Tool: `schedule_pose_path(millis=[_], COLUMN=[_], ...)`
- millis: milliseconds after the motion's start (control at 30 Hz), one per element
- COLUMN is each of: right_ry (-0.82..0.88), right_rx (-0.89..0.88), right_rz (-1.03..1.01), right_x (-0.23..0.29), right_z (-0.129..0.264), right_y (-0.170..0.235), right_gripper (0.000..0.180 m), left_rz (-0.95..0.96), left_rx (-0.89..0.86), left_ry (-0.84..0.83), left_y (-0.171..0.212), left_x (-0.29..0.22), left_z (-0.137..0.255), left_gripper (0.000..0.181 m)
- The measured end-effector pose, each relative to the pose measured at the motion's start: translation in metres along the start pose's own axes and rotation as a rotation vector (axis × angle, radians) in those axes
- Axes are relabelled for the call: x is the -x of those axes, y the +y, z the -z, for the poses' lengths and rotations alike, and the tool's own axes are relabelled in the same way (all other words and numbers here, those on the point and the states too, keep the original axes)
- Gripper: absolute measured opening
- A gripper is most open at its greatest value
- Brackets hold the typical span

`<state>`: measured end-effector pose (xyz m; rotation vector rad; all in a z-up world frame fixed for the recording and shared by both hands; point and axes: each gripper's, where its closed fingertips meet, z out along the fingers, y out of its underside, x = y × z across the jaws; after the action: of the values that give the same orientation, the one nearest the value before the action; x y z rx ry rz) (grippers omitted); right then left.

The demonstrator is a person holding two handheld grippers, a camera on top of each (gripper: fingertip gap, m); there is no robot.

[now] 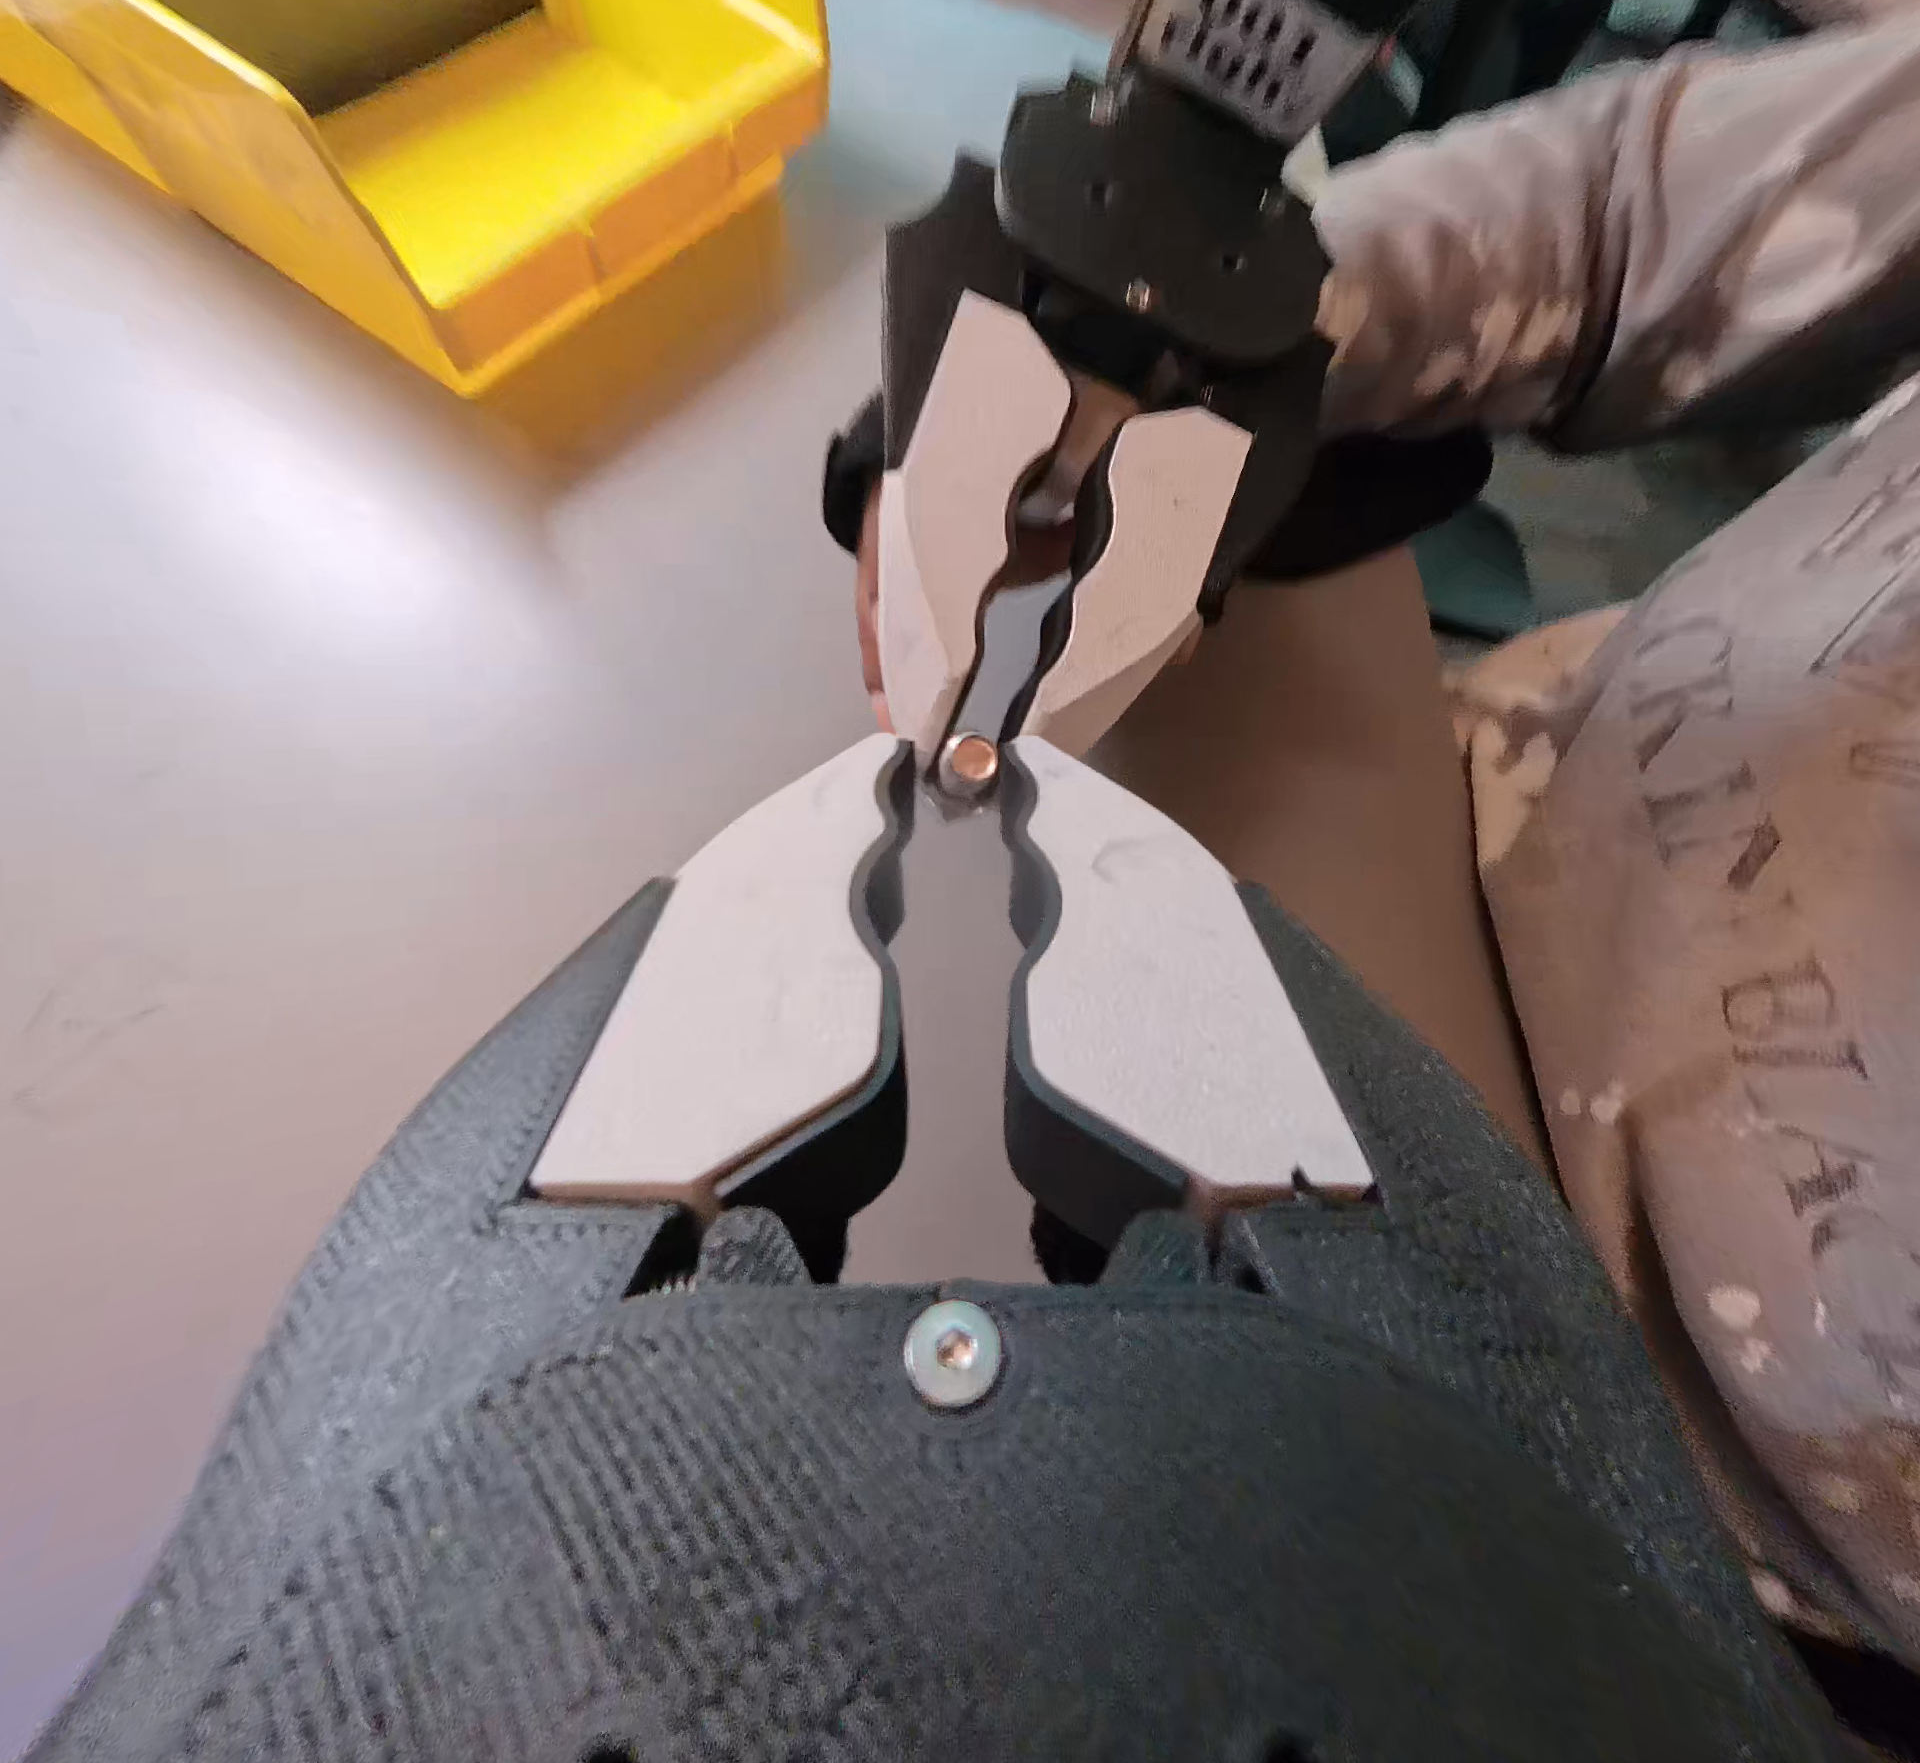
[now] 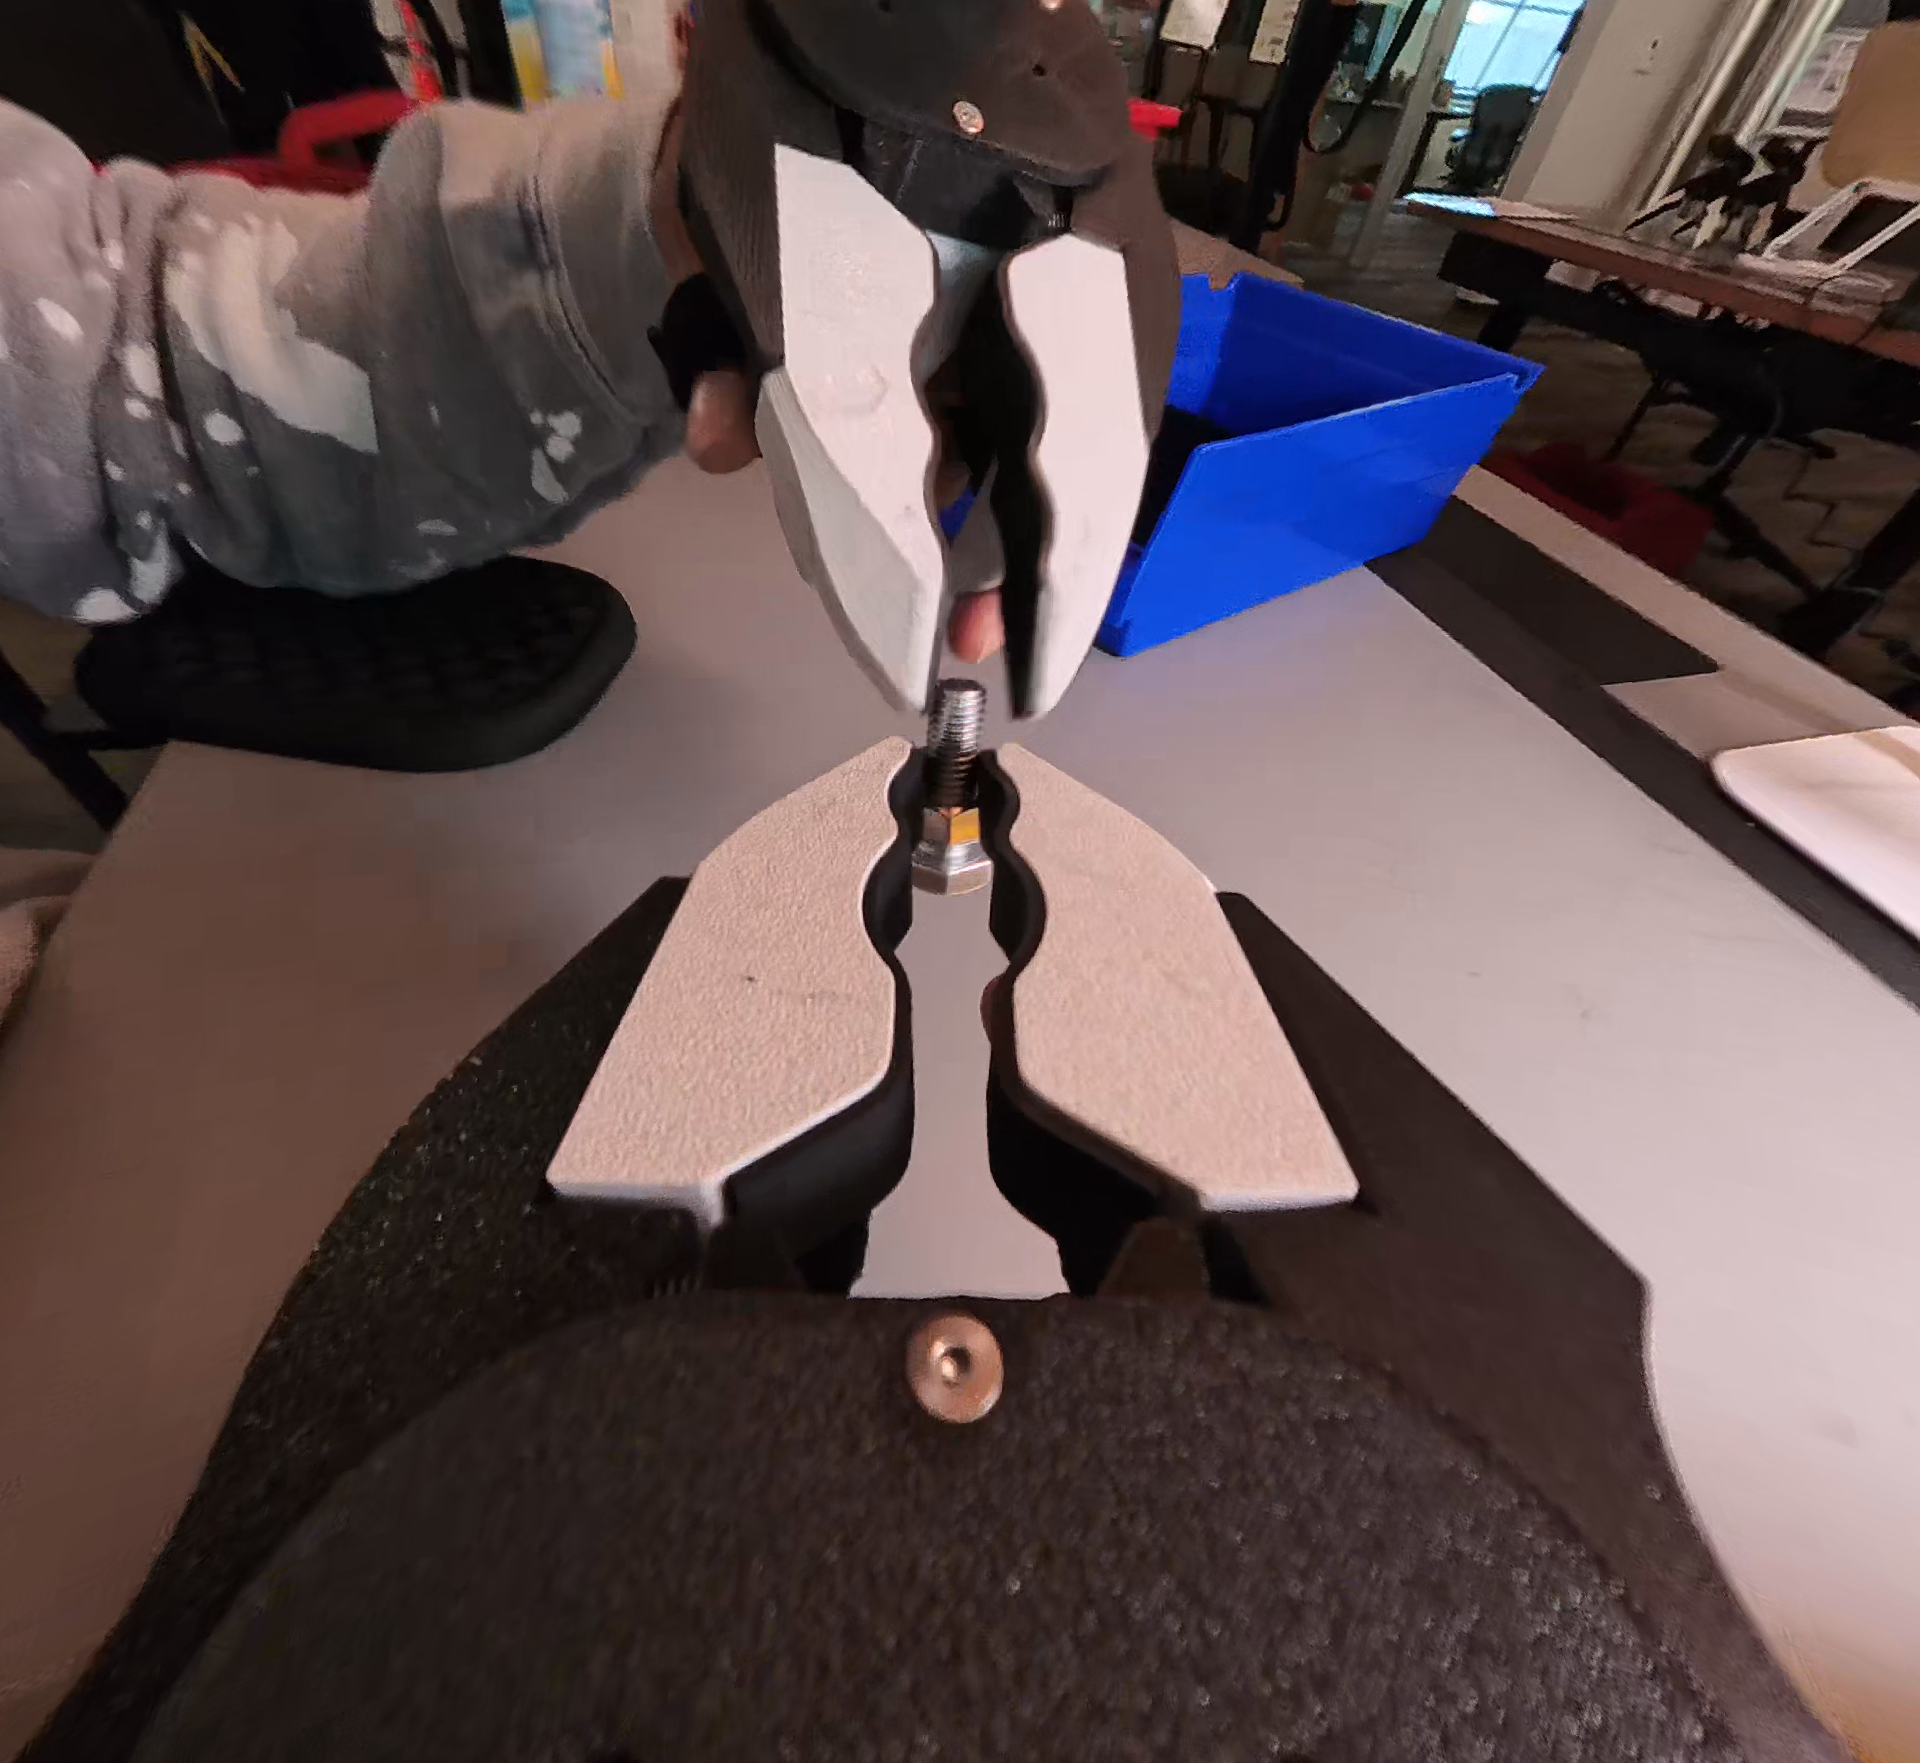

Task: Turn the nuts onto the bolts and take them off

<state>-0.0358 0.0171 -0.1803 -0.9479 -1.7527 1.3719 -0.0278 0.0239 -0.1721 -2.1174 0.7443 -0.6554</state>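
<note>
The right gripper (image 2: 951,763) is closed on the threaded shank of a bolt (image 2: 951,804), whose hex head sits back between the fingers (the thread tip pokes out forward). The left gripper (image 1: 961,757) meets it tip to tip above the table (image 2: 1351,882), pinching the nut (image 1: 961,778) around the bolt's end.
</note>
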Motion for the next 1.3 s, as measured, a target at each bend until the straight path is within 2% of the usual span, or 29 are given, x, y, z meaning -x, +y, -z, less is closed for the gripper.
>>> schedule_pose_path(millis=[67,167,333,400,833,967,1133,1267,1300], right_ry=[-0.022,-0.044,-0.084,-0.079,-0.174,-0.108,-0.008,0.036,0.036], right_rx=[-0.042,-0.185,-0.341,-0.363,-0.378,-0.376,-0.322,-0.279,-0.289], right_rz=[-0.063,-0.163,-0.270,-0.282,-0.266,-0.257,-0.228,-0.222,-0.220], right_x=[-0.003,-0.011,-0.017,-0.019,-0.003,-0.012,-0.021,-0.026,-0.028], right_z=[0.004,0.017,0.033,0.036,0.037,0.040,0.036,0.031,0.035], right_y=[-0.003,-0.021,-0.045,-0.048,-0.053,-0.055,-0.052,-0.047,-0.048], right_gripper=[0.009,0.009,0.009,0.009,0.009,0.012,0.032,0.030,0.022], left_rz=[0.024,0.060,-0.012,0.006,0.040,0.029,0.024,-0.018,-0.017], left_rx=[-0.150,-0.308,-0.418,-0.456,-0.592,-0.665,-0.730,-0.757,-0.778], left_ry=[0.009,0.023,-0.036,0.010,0.073,-0.044,-0.226,-0.273,-0.280], left_y=[-0.014,-0.019,-0.023,-0.029,-0.038,-0.042,-0.042,-0.045,-0.046], left_x=[0.002,0.003,-0.001,-0.009,-0.022,-0.013,0.004,0.002,0.002], left_z=[0.009,0.013,-0.006,-0.009,-0.014,-0.012,-0.007,-0.003,0.002], left_gripper=[0.032,0.037,0.031,0.025,0.018,0.018,0.018,0.018,0.018])
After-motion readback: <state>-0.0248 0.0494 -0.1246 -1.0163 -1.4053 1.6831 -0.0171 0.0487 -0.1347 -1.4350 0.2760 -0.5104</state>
